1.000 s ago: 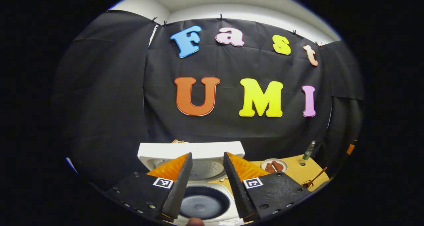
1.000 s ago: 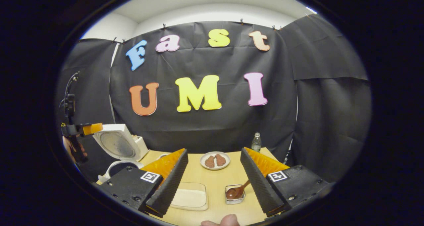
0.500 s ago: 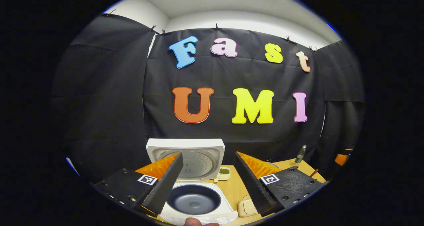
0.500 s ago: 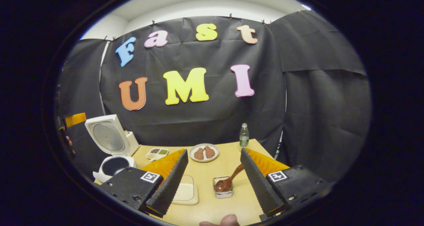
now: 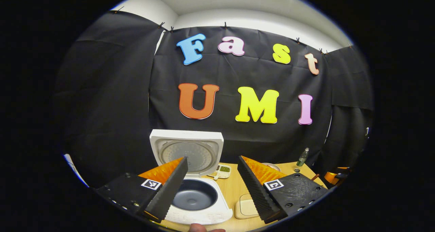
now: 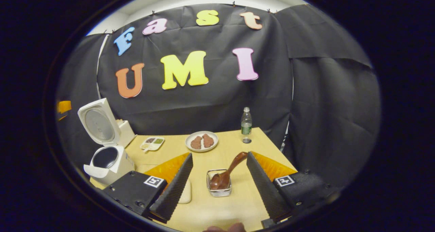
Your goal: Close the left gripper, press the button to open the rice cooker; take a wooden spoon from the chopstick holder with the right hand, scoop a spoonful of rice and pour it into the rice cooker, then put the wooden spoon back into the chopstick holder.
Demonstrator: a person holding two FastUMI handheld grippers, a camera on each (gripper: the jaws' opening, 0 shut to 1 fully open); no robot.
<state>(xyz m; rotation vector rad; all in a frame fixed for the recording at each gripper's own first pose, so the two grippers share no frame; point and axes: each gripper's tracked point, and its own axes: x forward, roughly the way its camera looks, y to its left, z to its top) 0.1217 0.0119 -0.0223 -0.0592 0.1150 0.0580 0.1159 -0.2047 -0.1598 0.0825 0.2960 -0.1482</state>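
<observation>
Rice cooker (image 5: 195,191) at table's (image 6: 231,147) left edge, lid (image 5: 187,154) up, dark pot bare. Left gripper (image 5: 212,186) above it, jaws wide apart, holding nothing. Right gripper (image 6: 219,182) likewise: jaws wide apart, nothing held, hovering near wire holder (image 6: 219,188) mid-table. Wooden spoon (image 6: 227,172) in holder, bowl down, handle tilted up-right toward right finger, not touching. Behind: plate (image 6: 201,141) w/ brown food, bottle (image 6: 246,125), small divided dish (image 6: 152,144).
</observation>
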